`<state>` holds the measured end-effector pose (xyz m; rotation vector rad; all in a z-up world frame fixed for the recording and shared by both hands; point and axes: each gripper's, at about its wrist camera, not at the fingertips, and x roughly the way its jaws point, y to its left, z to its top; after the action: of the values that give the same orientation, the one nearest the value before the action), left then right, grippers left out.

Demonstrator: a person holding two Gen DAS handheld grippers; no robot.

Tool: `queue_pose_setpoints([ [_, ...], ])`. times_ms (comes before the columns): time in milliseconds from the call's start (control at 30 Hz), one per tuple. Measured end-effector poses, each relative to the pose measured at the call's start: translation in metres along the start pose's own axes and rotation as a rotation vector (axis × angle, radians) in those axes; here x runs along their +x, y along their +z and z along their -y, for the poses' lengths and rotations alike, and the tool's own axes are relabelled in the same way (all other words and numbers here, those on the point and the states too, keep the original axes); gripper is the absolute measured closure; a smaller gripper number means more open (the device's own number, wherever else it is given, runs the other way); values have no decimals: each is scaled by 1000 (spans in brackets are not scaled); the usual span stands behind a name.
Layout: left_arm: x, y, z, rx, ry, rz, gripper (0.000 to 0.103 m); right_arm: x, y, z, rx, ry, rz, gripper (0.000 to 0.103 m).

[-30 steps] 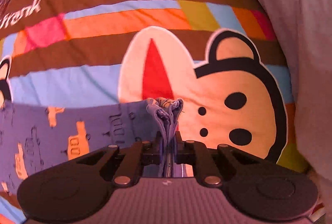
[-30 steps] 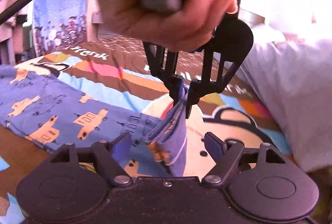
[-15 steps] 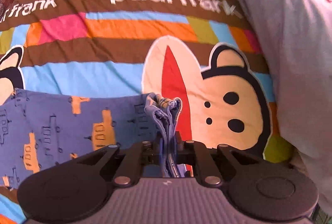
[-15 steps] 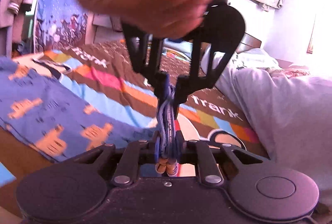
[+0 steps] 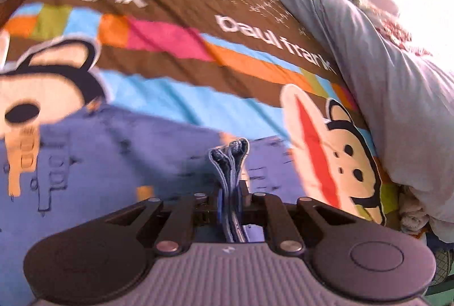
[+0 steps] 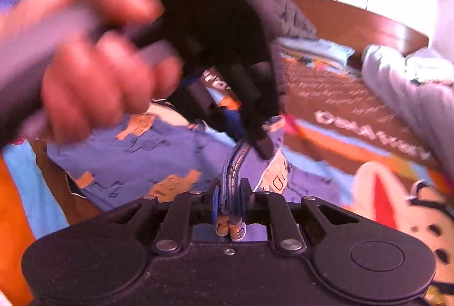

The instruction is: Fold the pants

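Blue pants (image 5: 113, 153) with orange vehicle prints lie spread on a colourful bedspread (image 5: 181, 96). My left gripper (image 5: 230, 192) is shut on a bunched edge of the pants, whose folded layers stick up between the fingers. My right gripper (image 6: 229, 199) is shut on another bunched edge of the pants (image 6: 159, 153). In the right wrist view the left gripper (image 6: 261, 147) and the hand holding it hang just ahead, pinching the same fabric close by.
A grey duvet (image 5: 397, 79) is heaped along the right side of the bed. A wooden headboard (image 6: 354, 22) and white wall stand behind. The bedspread carries monkey faces (image 5: 340, 153) and brown lettered bands.
The right gripper closed on the pants edge beside the left one. Both grippers have swung left over the spread pants, carrying the pinched edge with them; the view is blurred by motion.
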<state>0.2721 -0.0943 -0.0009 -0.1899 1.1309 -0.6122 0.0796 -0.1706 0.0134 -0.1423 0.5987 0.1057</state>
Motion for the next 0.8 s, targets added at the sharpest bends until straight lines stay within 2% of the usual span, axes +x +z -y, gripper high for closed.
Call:
queue_pose_setpoints([
  [100, 14, -17, -41, -92, -71, 7, 93, 29, -10, -24, -6, 16, -86, 87],
  [167, 20, -27, -60, -130, -114, 46, 85, 43, -18, -40, -60, -10, -139, 85],
  [267, 24, -39, -74, -158, -167, 100, 82, 46, -18, -53, -118, -59, -144, 77],
  [367, 25, -32, -69, -134, -148, 78, 82, 52, -20, -56, -128, -86, -168, 75],
  [433, 19, -30, -63, -99, -127, 101, 82, 55, -21, -60, -142, -102, -178, 74],
  [533, 16, -34, -60, -85, -100, 97, 81, 54, -26, -62, -178, -133, -178, 68],
  [667, 9, -37, -67, -140, -136, 139, 81, 59, -30, -72, -276, -210, -173, 57],
  [800, 8, -34, -69, -134, -130, 138, 83, 62, -37, -90, -408, -282, -156, 57],
])
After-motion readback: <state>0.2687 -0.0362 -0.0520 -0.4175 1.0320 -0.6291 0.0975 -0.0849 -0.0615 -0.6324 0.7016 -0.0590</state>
